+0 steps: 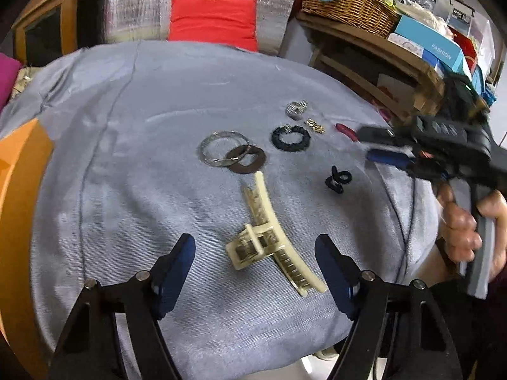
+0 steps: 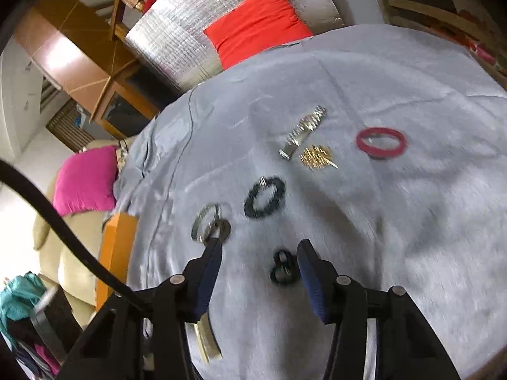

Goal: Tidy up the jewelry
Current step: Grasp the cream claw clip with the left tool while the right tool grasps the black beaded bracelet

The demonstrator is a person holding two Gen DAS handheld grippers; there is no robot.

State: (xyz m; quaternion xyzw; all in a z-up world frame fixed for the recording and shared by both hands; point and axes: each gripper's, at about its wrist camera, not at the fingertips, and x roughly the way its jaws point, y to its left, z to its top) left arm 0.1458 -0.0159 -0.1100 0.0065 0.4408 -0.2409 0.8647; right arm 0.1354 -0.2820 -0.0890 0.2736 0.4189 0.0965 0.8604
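Note:
Jewelry lies on a grey cloth [image 1: 142, 164]. A cream hair claw [image 1: 269, 237] lies just ahead of my open, empty left gripper [image 1: 255, 247]. Beyond it are silver bangles [image 1: 221, 152] overlapping a brown ring [image 1: 248, 160], a black scrunchie [image 1: 291, 138], a small black hair tie [image 1: 337, 182], a silver watch [image 1: 296, 107] and a gold piece [image 1: 314, 125]. My right gripper [image 2: 259, 250] is open and empty, just above the small black tie [image 2: 283, 267]. The red bangle [image 2: 380, 142], watch [image 2: 302, 133], gold piece [image 2: 317, 156], scrunchie [image 2: 264, 201] and bangles [image 2: 207, 221] lie ahead of it.
An orange box [image 1: 19, 190] stands at the cloth's left edge. A wooden shelf [image 1: 380, 53] with a wicker basket [image 1: 348, 3] and boxes stands at the right. A red cushion [image 1: 212, 22] lies behind the cloth. The right gripper [image 1: 374, 144] shows in the left wrist view.

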